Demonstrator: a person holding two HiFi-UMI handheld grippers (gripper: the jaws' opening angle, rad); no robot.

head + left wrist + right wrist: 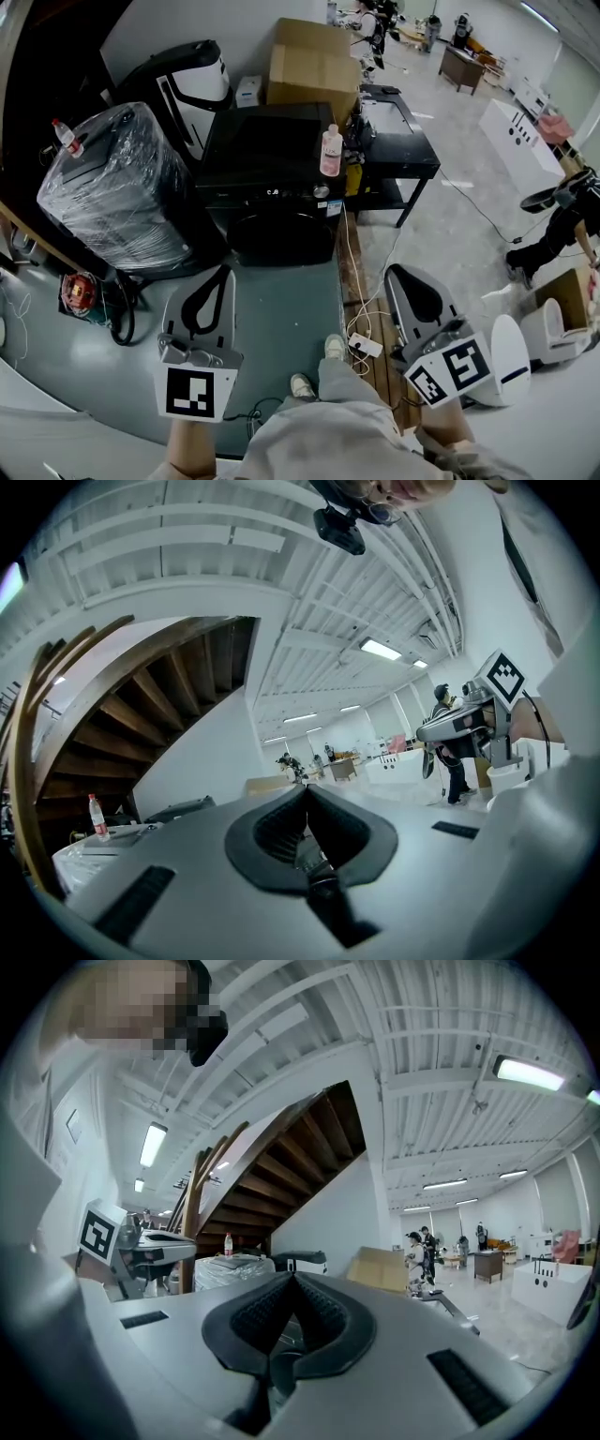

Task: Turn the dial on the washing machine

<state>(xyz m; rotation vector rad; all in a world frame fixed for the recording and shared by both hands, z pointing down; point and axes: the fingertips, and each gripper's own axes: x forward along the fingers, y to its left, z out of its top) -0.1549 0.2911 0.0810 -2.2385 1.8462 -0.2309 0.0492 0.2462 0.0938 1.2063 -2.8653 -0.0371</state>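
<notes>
- The washing machine is black and stands on the floor against the back wall, in the upper middle of the head view, with its round door facing the person
- The dial is a small pale round knob at the right end of the strip above the door; it sits flat on the front panel, so its axis runs level and points out toward the person
- Any mark on the dial is too small to read
- A pink bottle stands upright on the machine's top, at the right edge just above the dial
- The left gripper is held low on the left; its own view shows its fingers pressed together with nothing between them
- The right gripper is held low on the right; its fingers are likewise closed and empty
- The dial lies ahead of both grippers and well apart from them, roughly between their two lines, with bare floor in the gap; neither touches the machine
- A plastic-wrapped appliance stands just left of the machine, a cardboard box behind it, and a black desk just to its right
</notes>
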